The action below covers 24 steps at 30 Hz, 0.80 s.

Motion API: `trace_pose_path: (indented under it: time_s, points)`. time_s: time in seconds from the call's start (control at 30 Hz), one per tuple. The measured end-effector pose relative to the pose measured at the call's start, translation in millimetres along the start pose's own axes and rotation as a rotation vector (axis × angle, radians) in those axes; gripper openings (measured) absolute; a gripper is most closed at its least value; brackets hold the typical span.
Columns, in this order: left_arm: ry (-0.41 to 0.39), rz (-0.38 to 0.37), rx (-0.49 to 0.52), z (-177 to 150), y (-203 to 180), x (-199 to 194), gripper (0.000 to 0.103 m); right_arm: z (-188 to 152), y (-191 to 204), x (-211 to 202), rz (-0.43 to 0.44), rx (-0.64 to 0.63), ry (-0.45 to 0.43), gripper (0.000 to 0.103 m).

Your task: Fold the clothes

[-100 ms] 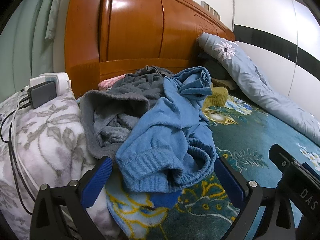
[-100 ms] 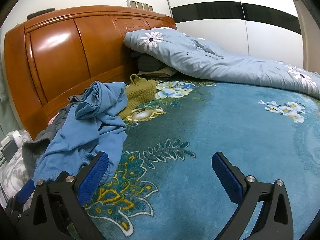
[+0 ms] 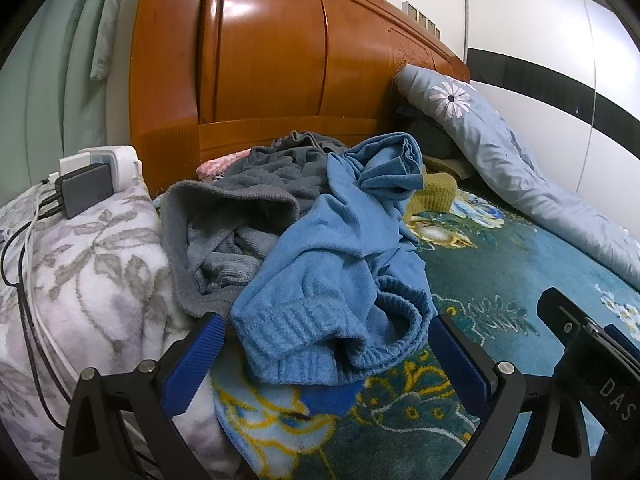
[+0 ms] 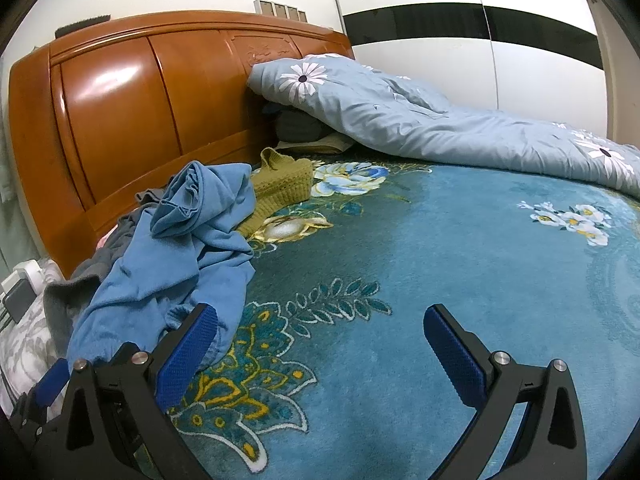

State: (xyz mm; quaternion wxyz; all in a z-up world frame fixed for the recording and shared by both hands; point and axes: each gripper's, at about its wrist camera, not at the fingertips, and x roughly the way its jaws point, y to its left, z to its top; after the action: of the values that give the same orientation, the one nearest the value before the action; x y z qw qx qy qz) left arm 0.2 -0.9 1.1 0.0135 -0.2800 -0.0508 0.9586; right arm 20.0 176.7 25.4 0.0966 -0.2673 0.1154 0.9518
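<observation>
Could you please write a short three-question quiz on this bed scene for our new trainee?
1. True or false: the left gripper is shut on the blue sweater.
2. Which garment lies nearest the grey sweater? A) the blue sweater B) the olive knit
3. Fill in: the right gripper hangs open above the teal ____.

Key: 1 false, its jaws stand open around the hem; 2 A; 3 blanket.
</observation>
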Motion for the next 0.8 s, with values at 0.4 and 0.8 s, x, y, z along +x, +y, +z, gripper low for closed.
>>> trace_pose_path:
  time_s: [0.4,0.8]
  points:
    - [-0.022,0.038,0.034,0,-2,-5,0.103,1,2,-2,0.001,-0.007,-0.009,0.103]
    - [-0.038,0.093,-0.003,3,8,-4,0.103,2,3,-6,0.005,-0.015,-0.039,0.103]
